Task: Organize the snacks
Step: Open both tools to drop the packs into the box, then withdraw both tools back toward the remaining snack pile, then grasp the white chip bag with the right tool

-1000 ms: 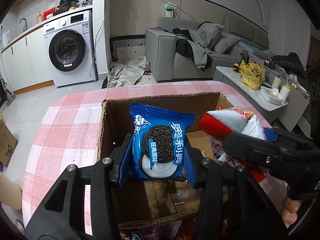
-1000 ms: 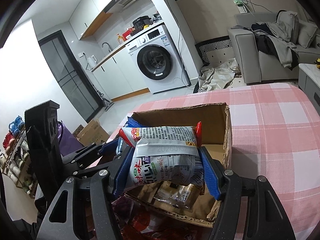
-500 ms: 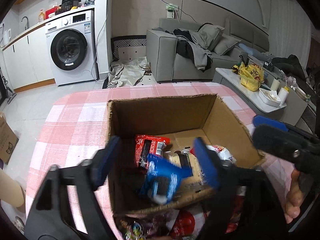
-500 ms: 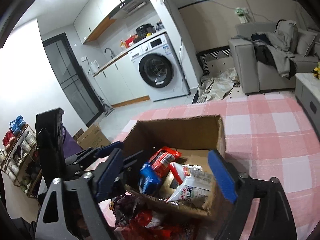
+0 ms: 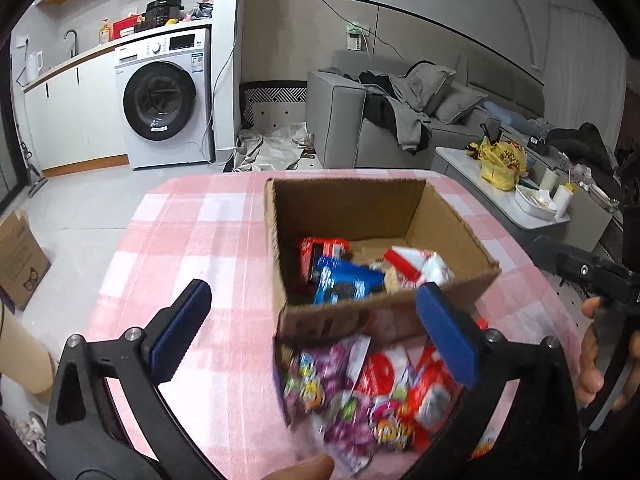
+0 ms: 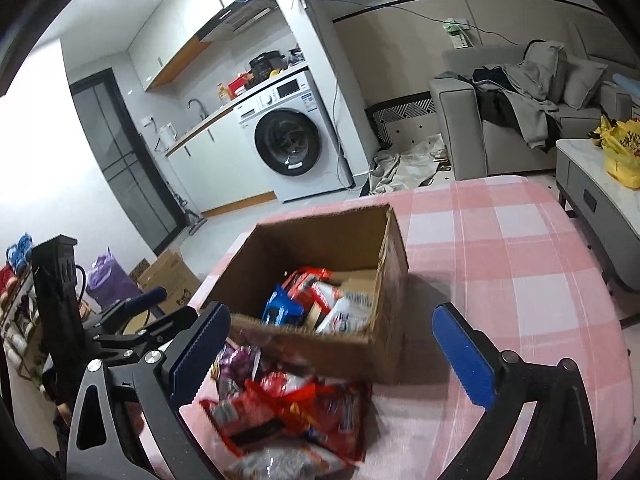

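The snacks we carried, the blue cookie packet [image 5: 344, 286] and the red-and-white packet [image 5: 420, 266], now lie in the cardboard box [image 5: 456, 216], since both the left tool [image 5: 312, 320] and right tool [image 6: 332, 340] have just opened and hang empty above the near pile of snack packets [image 6: 288, 412] left to sort.

Snack pile [image 5: 360, 392] blurred, labels unreadable; box [image 5: 384, 316] near wall hides contents.
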The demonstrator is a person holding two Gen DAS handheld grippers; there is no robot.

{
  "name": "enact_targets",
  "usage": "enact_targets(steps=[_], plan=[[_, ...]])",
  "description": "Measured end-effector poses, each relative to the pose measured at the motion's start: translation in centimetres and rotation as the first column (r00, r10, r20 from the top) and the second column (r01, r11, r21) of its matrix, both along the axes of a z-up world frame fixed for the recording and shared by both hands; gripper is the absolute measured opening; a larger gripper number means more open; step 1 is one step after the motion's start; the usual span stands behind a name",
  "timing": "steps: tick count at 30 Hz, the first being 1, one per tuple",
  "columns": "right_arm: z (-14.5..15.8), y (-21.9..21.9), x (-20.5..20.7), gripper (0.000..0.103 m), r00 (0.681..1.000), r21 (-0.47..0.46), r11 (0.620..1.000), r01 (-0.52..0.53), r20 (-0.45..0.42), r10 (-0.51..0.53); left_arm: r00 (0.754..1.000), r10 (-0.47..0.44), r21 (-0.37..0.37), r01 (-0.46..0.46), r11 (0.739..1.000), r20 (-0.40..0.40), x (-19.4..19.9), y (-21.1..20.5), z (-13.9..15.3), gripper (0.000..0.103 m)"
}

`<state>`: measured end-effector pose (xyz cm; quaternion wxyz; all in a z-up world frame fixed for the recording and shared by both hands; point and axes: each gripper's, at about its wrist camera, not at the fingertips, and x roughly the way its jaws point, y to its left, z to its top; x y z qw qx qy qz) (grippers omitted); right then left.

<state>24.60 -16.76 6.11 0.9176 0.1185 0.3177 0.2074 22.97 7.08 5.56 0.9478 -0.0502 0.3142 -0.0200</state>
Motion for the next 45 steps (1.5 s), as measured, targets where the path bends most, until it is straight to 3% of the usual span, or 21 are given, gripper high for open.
enact_targets(steps=[13, 17, 32, 45], plan=[[-2.5, 1.6, -4.2, 0.103, 0.998, -0.102, 0.994, -0.024, -0.061, 0.017, 1.0, 0.017, 0.001, -0.017, 1.0, -0.021, -7.6, 0.2, -2.3, 0.102], [-3.4, 1.8, -5.0, 0.103, 0.997, -0.129, 0.991, -0.024, -0.082, 0.013, 1.0, 0.02, 0.053, -0.018, 0.998, -0.023, -8.0, -0.5, -2.5, 0.102], [-7.2, 3.4, -6.5, 0.103, 0.979, -0.157, 0.985, -0.078, -0.196, 0.046, 0.995, -0.02, 0.034, 0.023, 0.999, -0.102, -8.8, -1.4, -5.4, 0.102], [-9.5, 6.6, -6.8, 0.103, 0.959, -0.149, 0.977, -0.15, -0.264, 0.107, 0.992, -0.002, 0.026, 0.005, 1.0, -0.127, -8.4, -0.8, -6.5, 0.102]])
